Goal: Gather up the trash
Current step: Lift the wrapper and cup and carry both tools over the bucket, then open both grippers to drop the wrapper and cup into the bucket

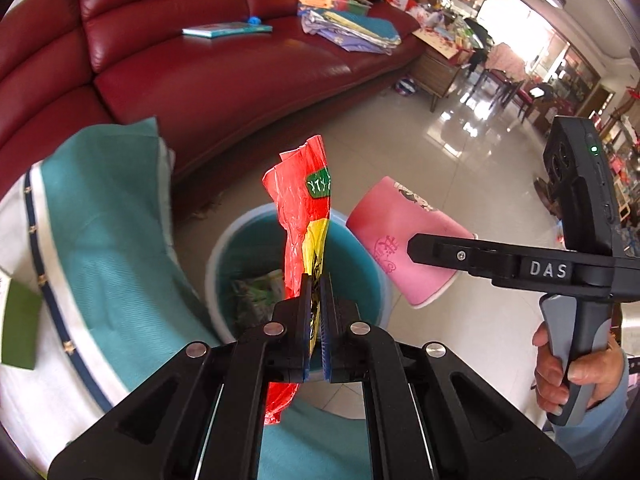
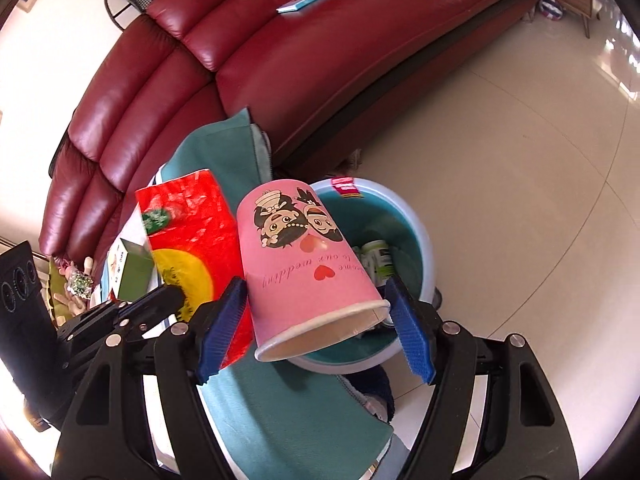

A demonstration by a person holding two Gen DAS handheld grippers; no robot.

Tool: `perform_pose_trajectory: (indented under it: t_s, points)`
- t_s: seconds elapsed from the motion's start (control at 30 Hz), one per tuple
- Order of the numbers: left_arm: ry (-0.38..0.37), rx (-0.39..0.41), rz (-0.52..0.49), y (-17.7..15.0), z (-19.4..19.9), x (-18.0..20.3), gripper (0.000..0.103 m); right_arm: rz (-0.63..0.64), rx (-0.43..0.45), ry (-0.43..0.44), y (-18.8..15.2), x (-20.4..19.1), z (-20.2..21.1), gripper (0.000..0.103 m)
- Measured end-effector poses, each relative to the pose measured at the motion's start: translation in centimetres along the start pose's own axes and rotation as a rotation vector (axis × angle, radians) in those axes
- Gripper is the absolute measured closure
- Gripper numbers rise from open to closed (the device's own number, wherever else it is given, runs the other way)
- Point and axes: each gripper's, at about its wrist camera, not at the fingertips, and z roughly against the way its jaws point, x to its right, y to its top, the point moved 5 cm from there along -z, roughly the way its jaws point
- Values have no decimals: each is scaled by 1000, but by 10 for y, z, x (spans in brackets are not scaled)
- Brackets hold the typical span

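Right now my left gripper (image 1: 316, 304) pinches the limp, feather-light red wrapper (image 1: 302, 216) near its middle above the teal bin (image 1: 224, 248), while my right gripper (image 2: 320, 320), jaws apart, flanks the crushable pink paper cup (image 2: 304, 256); I cannot tell if the pads touch it

Crinkly glossy plastic wrapper (image 1: 304, 216) – matt paper cup (image 2: 308, 264); shiny leather sofa (image 1: 224, 76), glossy tiled floor (image 1: 448, 140)

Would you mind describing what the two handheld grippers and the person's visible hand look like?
Both grippers, left gripper and right gripper, are matte black linkage frames with silver pivot pins and ribbed blue finger pads. The right one carries white "DAS" lettering, a grey handle and a green indicator light. The hand is bare, with a light blue sleeve.
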Motion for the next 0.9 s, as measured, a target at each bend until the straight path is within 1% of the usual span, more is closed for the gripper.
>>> perform_pose_trajectory:
  t_s: [0.07,0.2,0.23,0.27,0.3,0.33,0.37,0.5,0.57,0.67,0.83,0.9]
  points:
    - [-13,-20,7,3,-16,4,98,-8,-5,-10,2,5,-2,35]
    - [-16,-69,28,1,-44,3,96,-16,-15,-27,5,11,-5,35]
    - [-12,-85,34,0,-49,2,89,-17,-18,-29,6,11,-7,35]
    - [-5,-94,37,-1,-53,0,74,-18,-20,-31,7,11,-8,35]
    - [10,-99,38,-1,-55,-2,64,-18,-21,-33,8,11,-9,35]
    - [30,-97,40,-3,-56,-4,45,-18,-22,-35,8,11,-10,35]
    - [46,-91,41,-4,-56,-7,36,-18,-25,-35,8,11,-12,35]
    - [68,-89,46,-11,-55,-16,25,-14,-35,-36,9,6,-20,35]
    - [82,-88,44,-15,-52,-20,15,-13,-42,-35,9,4,-25,34]
    - [97,-83,43,-24,-45,-27,11,-9,-56,-35,7,-1,-32,34]
    - [91,-90,72,-40,-33,-40,9,21,-89,-46,2,-14,-42,30]
    - [83,-96,85,-43,-31,-43,9,29,-102,-56,0,-18,-45,27]
